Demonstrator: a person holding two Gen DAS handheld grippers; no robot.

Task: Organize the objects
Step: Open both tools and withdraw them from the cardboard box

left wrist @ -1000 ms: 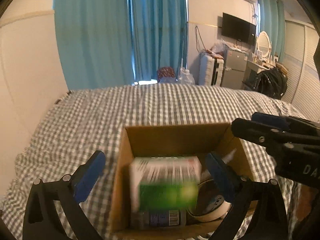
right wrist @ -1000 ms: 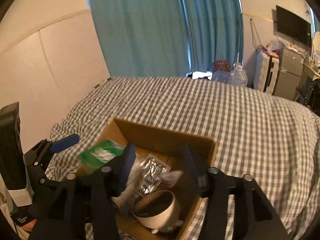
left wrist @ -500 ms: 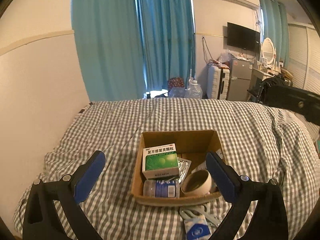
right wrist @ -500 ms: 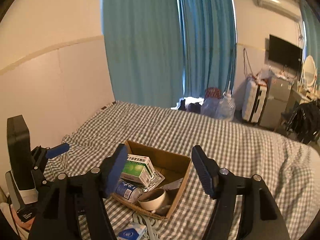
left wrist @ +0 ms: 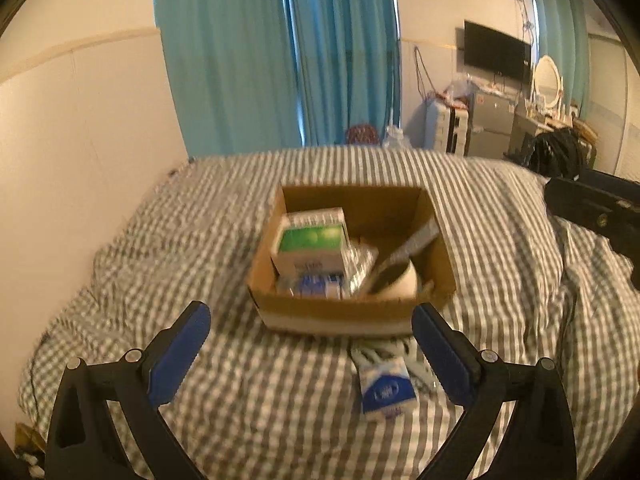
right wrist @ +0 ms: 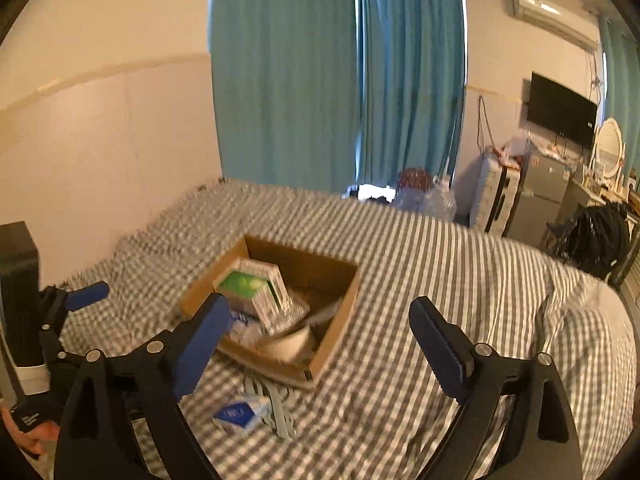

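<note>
I have my left tongs (left wrist: 306, 354) spread wide and empty above the checked bed (left wrist: 240, 380), and my right tongs (right wrist: 320, 344) likewise gaping, holding nothing. Just beyond them sits the cardboard box (left wrist: 344, 314), a green-and-white carton (left wrist: 311, 242) and white bowl (left wrist: 400, 280) inside; a blue packet (left wrist: 386, 392) lies on its near side

Matt brown cardboard box (left wrist: 352, 312) on soft checked cloth bedspread (left wrist: 240, 380)

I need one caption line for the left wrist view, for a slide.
Open left gripper above checked bedspread, facing cardboard box with a green medicine box.
</note>
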